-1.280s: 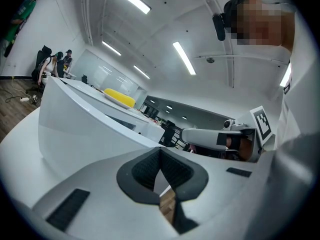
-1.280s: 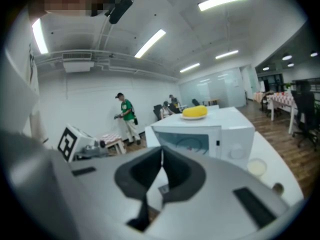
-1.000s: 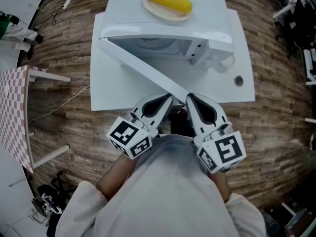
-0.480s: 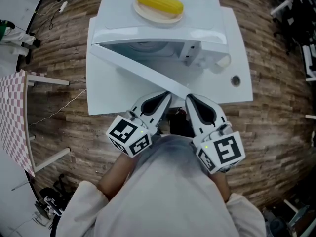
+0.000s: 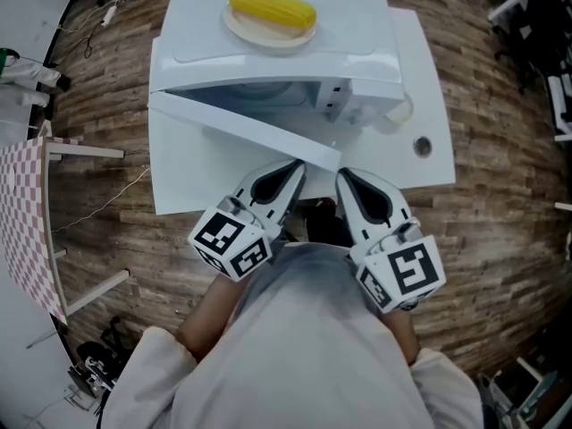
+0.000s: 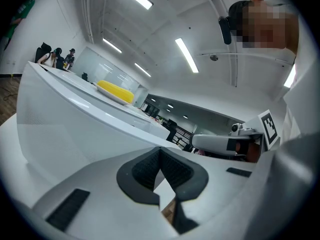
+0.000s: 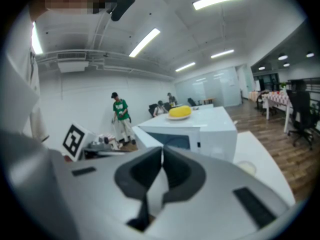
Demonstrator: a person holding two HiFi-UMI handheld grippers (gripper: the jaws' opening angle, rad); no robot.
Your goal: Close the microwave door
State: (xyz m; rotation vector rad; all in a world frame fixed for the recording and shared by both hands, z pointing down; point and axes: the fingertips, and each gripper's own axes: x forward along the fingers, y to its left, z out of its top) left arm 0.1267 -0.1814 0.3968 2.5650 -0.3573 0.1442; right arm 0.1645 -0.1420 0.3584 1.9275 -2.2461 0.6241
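The white microwave oven [image 5: 357,70] sits on the white bench [image 5: 201,181]. Its white door [image 5: 241,128] hangs partly open from the hinge on the left. A second ago the door stood out at a wider angle, and now its free end has swung nearer the oven front.

The person's left gripper [image 5: 297,164] is right up at the door's outer face near that free end, with its jaws clenched together on nothing. The right gripper [image 5: 340,174] is just beside the door's end, its jaws likewise pressed shut and empty. In the left gripper view the door's panel [image 6: 75,134] fills the space just past the tips.

On top of the oven lies a yellow corn cob [image 5: 273,9] on a pale round plate [image 5: 268,32], unmoved on the oven.
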